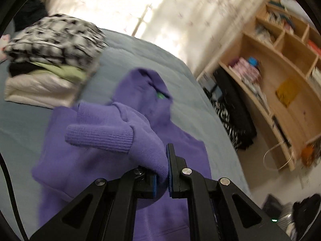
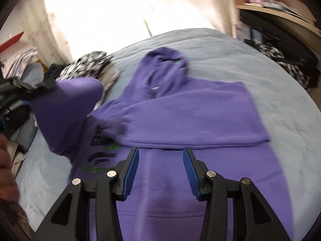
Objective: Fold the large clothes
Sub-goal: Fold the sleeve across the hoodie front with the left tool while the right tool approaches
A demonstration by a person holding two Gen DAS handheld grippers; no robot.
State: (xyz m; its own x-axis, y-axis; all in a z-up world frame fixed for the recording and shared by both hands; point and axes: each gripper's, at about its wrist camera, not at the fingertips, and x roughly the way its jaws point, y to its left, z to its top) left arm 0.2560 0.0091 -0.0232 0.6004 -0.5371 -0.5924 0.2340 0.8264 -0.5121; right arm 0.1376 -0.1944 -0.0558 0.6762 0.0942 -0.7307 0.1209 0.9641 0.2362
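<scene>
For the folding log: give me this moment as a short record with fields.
garment: purple hoodie, spread on the bed
right sleeve: folded across the chest
left sleeve: lifted off the bed, cuff free
left gripper: shut on the left sleeve
right gripper: open, nothing between its jaws, over the hoodie's lower part
hood: flat, pointing toward the window
nearby: pile of folded clothes on the bed

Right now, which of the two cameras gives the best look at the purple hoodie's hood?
The right wrist view. There the hood of the purple hoodie lies fully visible on the bed. In the left wrist view the hood also shows, but a sleeve clamped in the left gripper covers its lower edge.
</scene>
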